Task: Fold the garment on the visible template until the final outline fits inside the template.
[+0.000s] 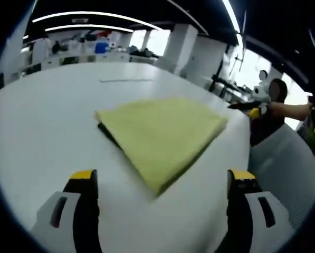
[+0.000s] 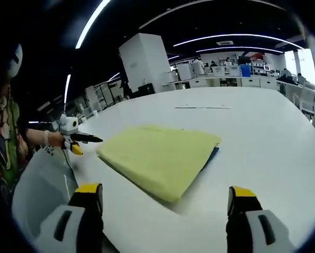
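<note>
The folded yellow garment (image 1: 162, 138) lies ahead of both pairs of fingers on the white counter (image 1: 51, 137), covering a dark template (image 1: 108, 133). Soft, light cloth; pinch a corner. Left gripper (image 1: 162, 182) and right gripper (image 2: 165, 195) gape wide, empty.

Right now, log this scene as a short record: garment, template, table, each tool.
garment: yellow garment, folded into a flat, roughly rectangular stack, lying on the table
template: dark template, just an edge peeking out from under the garment
table: white table, garment near its edge
left tool: left tool, jaws open, empty, held short of the garment's near corner
right tool: right tool, jaws open, empty, held short of the garment
fit: garment covers almost all of the template
</note>
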